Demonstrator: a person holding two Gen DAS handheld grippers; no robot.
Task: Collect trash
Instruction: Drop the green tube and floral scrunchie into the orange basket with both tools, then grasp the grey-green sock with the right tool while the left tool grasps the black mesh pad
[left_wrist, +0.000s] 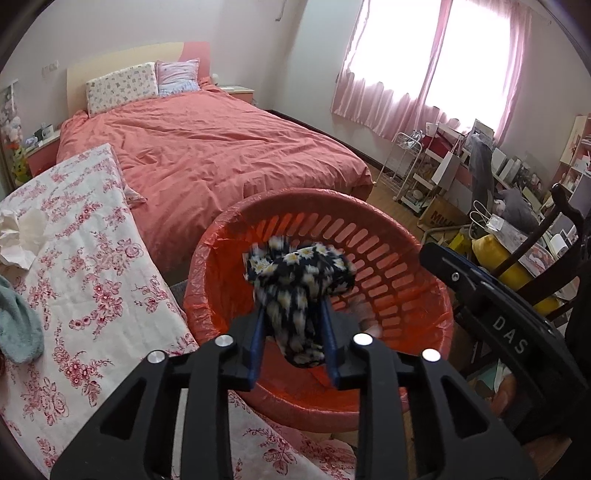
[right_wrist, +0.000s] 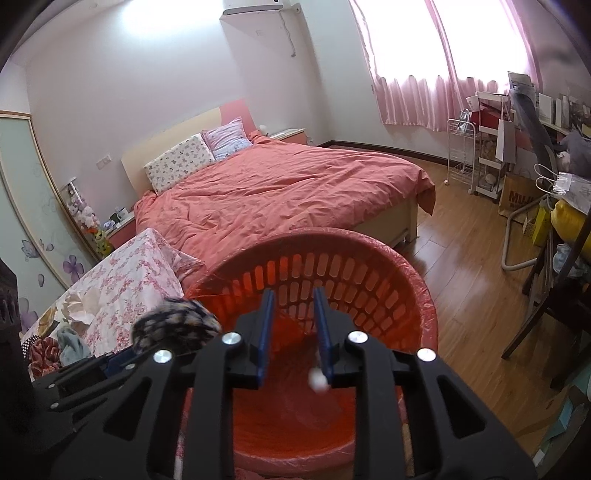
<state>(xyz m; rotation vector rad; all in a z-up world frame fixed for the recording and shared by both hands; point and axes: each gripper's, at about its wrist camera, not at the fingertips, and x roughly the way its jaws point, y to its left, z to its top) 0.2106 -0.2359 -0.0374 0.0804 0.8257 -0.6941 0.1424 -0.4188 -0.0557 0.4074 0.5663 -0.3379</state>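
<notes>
Now, left gripper (left_wrist: 295, 336): closed on a dark daisy-print cloth (left_wrist: 299, 288), pinched between the blue fingers (left_wrist: 257, 343) — its bunched upper part bulges above the tips, blurred.
Cloth position: over the open mouth of the orange basket (left_wrist: 369, 236), inside the rim's outline in the left wrist view; at the basket's left edge in the right wrist view.
Right gripper (right_wrist: 295, 325): fingers apart, holding nothing, pointing down into the basket.
Basket: slotted plastic, lined with a red bag (right_wrist: 291, 424); a small white scrap (right_wrist: 318, 380) shows by the right finger.
Surroundings: floral quilt (left_wrist: 85, 280) just left of the basket, with crumpled white paper (left_wrist: 20, 240) and a teal fuzzy item (left_wrist: 16, 328) on it — bed with coral cover (left_wrist: 207, 147) behind.
</notes>
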